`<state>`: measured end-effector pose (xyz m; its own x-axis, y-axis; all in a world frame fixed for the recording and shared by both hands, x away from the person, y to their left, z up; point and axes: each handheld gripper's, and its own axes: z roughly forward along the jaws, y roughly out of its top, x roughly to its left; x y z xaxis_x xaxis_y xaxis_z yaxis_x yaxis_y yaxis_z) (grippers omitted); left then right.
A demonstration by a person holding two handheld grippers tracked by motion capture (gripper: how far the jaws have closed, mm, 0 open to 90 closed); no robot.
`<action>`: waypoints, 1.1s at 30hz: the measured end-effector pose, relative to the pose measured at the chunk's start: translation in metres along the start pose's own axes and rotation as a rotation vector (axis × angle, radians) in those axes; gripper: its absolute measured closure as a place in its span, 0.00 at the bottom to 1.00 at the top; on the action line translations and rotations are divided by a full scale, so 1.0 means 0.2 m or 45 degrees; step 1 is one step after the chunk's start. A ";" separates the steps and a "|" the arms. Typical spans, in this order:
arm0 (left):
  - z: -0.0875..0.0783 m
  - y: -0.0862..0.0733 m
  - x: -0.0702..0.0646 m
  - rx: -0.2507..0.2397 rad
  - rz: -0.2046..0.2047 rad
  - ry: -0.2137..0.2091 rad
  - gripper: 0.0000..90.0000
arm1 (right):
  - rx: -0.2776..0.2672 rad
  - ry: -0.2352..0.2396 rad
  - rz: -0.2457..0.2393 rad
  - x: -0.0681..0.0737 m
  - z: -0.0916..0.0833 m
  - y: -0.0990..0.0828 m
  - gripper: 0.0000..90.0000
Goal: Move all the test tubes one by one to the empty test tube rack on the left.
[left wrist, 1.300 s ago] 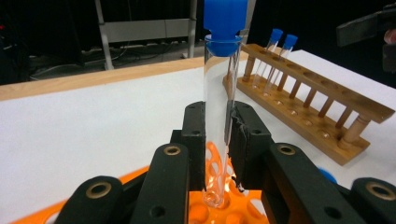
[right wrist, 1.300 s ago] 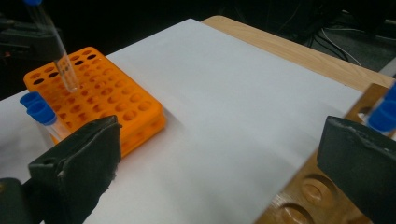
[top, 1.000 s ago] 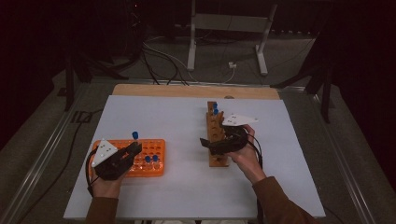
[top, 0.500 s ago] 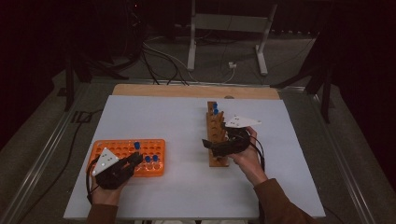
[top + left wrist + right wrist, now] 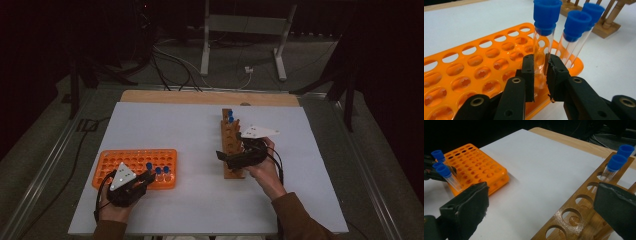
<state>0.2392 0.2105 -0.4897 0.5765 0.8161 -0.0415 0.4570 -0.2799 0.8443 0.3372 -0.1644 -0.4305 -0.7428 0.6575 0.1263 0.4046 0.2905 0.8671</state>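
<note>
I take the orange rack [image 5: 134, 161] as my landmark and start at its near right corner, where my left gripper [image 5: 540, 75] is clamped on a clear test tube [image 5: 541, 47] with a blue cap, the pads pinching the glass below the cap. The tube's lower end sits down in a corner hole of the orange rack, so I judge the step in hand to be seating it there. Its long axis stands nearly upright, cap to the top and rounded end down into the hole, tilted only a touch. Just beside it, toward the rack's end, two more capped tubes [image 5: 576, 32] stand in their holes, leaning a little away from mine. My next move, as I see it, calls for letting the tube settle fully, then spreading the jaws without knocking those neighbours. Well to the right of the orange rack lies the wooden rack [image 5: 231, 145], two capped tubes [image 5: 617, 162] at its far end. My right gripper [image 5: 235, 157] rests at that wooden rack's near end, jaws wide and holding nothing.
</note>
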 end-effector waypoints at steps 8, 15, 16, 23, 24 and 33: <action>0.01 -0.01 -0.01 0.036 0.037 0.008 0.87 | 0.006 0.015 0.000 0.01 0.01 -0.01 0.00; 0.01 -0.01 -0.02 0.046 0.067 0.018 0.87 | 0.008 0.023 -0.003 0.02 0.02 -0.01 0.00; 0.01 -0.01 -0.02 0.047 0.067 0.017 0.87 | 0.008 0.023 -0.003 0.02 0.02 -0.01 0.00; 0.00 -0.01 0.00 0.017 0.008 -0.044 0.76 | 0.004 0.025 -0.002 0.01 0.02 -0.01 0.00; -0.01 -0.01 0.01 0.004 0.000 -0.055 0.72 | 0.004 0.025 -0.002 0.01 0.02 -0.01 0.00; -0.08 0.00 0.04 -0.105 -0.029 -0.098 0.54 | 0.006 0.012 -0.013 0.01 0.02 0.00 0.00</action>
<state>0.2334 0.2246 -0.4808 0.6182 0.7798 -0.0991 0.4149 -0.2166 0.8837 0.3379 -0.1613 -0.4319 -0.7518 0.6480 0.1221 0.3996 0.3004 0.8661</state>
